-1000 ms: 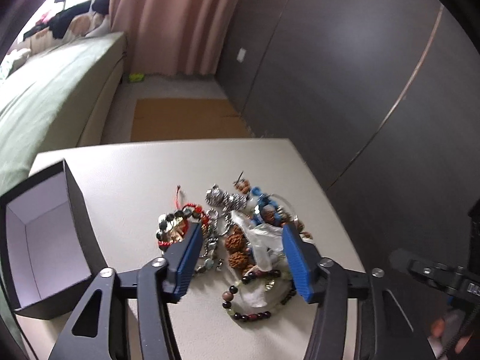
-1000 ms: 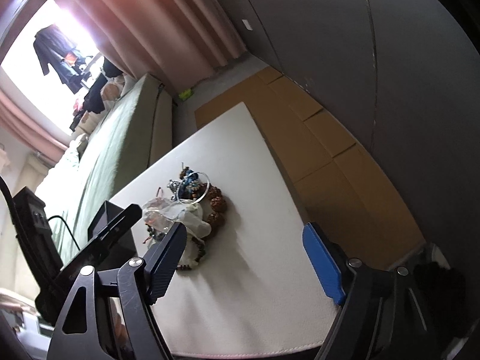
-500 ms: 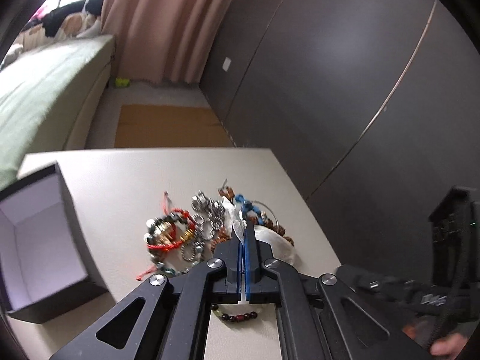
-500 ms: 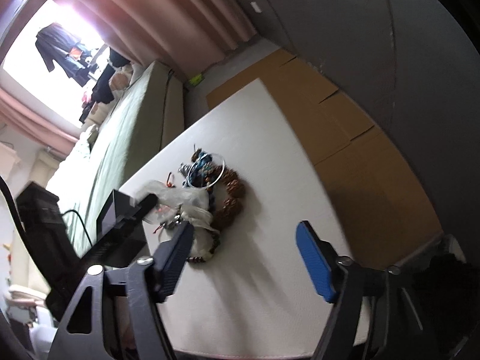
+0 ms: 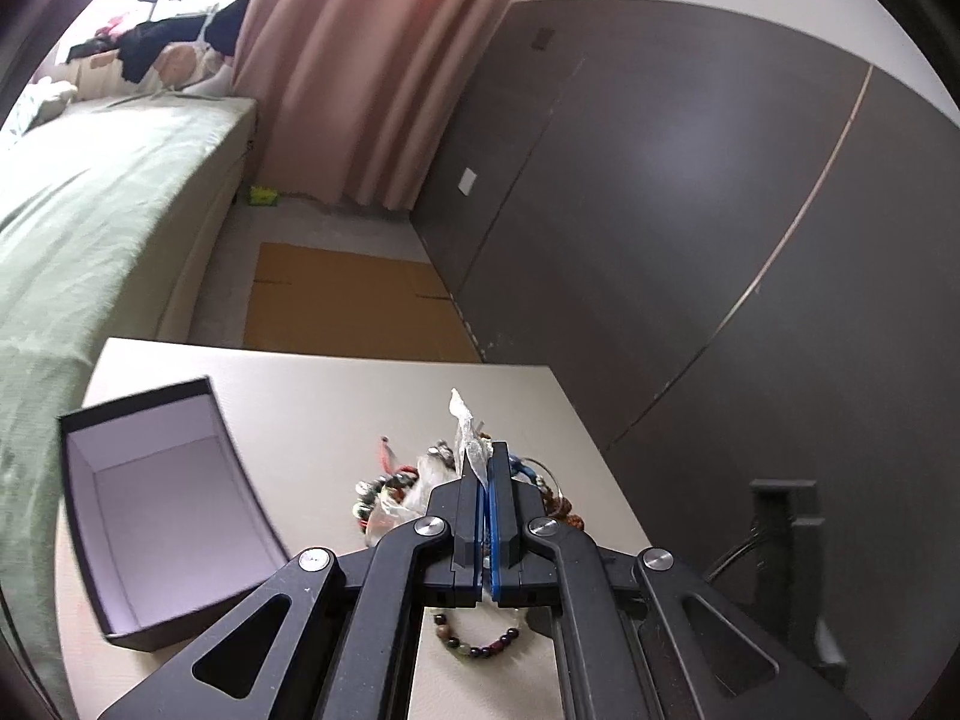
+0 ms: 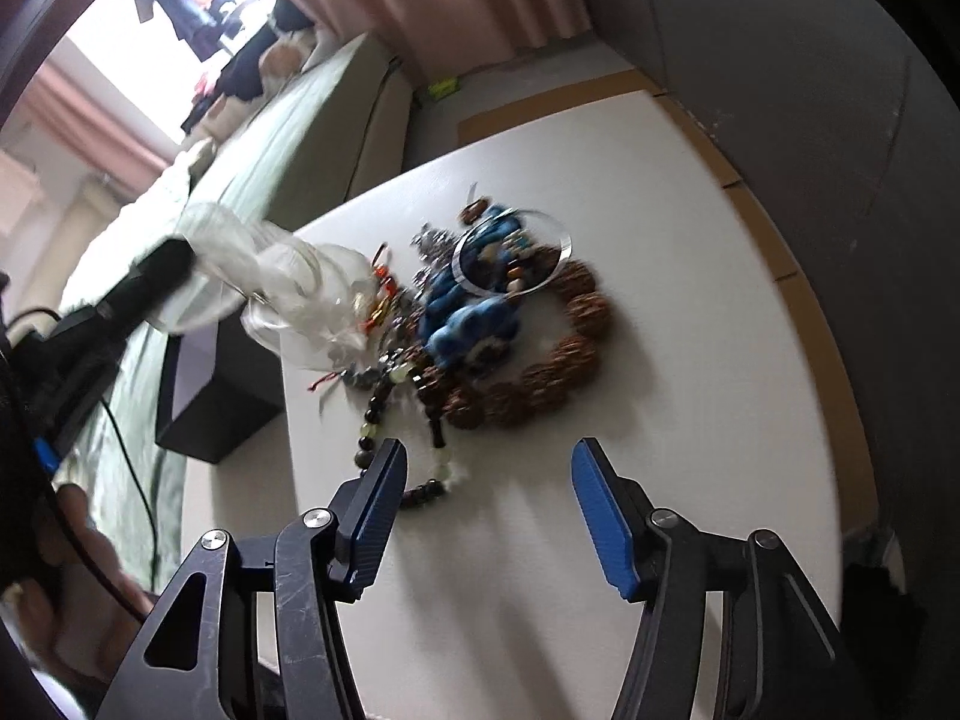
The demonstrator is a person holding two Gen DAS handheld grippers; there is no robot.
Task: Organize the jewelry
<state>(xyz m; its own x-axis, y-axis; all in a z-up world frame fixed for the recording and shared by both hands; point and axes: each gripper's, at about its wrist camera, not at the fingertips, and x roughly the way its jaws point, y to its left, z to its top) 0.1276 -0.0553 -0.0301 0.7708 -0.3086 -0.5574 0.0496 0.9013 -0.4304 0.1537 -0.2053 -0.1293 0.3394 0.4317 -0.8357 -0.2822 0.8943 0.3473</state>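
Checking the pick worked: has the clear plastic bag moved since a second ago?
Yes. The clear plastic bag, pinched in the shut left tool, has lifted off the jewelry pile toward the black box.

In the left wrist view the shut left tool [image 5: 485, 468] covers the middle of the jewelry pile [image 5: 390, 489], so only its fringes and part of a bead bracelet [image 5: 480, 648] below the linkage show. In the right wrist view the clear plastic bag [image 6: 288, 294] left of the pile is smeared by motion blur, and its contents cannot be told. The black box [image 6: 204, 414] there is partly hidden behind that bag and the bench [image 6: 660, 300] edge.
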